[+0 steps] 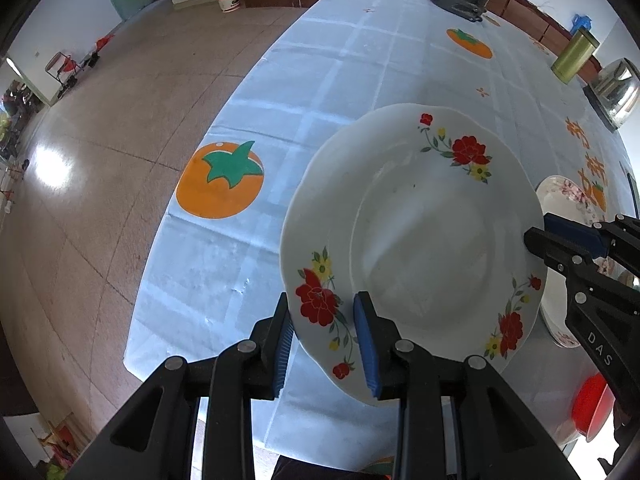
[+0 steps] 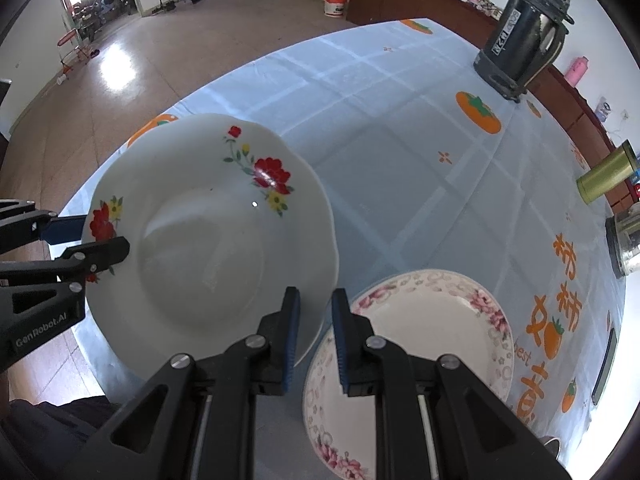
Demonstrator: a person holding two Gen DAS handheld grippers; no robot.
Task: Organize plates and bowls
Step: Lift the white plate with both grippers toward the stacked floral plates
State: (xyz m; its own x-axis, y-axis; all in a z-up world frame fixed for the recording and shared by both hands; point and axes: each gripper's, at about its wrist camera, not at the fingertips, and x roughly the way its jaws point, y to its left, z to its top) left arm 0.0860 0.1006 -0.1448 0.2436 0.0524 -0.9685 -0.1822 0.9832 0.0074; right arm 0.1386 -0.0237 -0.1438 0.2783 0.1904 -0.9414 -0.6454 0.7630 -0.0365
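A white plate with red flowers (image 1: 420,240) hangs tilted above the table, held at two sides. My left gripper (image 1: 323,300) is shut on its near rim, one blue pad on each face. In the same view my right gripper (image 1: 540,228) clamps the rim's right side. The right wrist view shows the flowered plate (image 2: 208,260) with my right gripper (image 2: 316,294) shut on its near edge and my left gripper (image 2: 102,234) biting the far left rim. A second plate with pink flowers (image 2: 420,340) lies on the table just right of and below it, partly hidden by my right fingers.
The table (image 2: 380,140) has a light blue cloth with orange fruit prints; its left edge drops to tiled floor. A black kettle (image 2: 520,28) stands at the back, a gold-green can (image 2: 604,180) and a steel pot (image 2: 624,240) at the right. A red object (image 1: 592,404) sits near the front.
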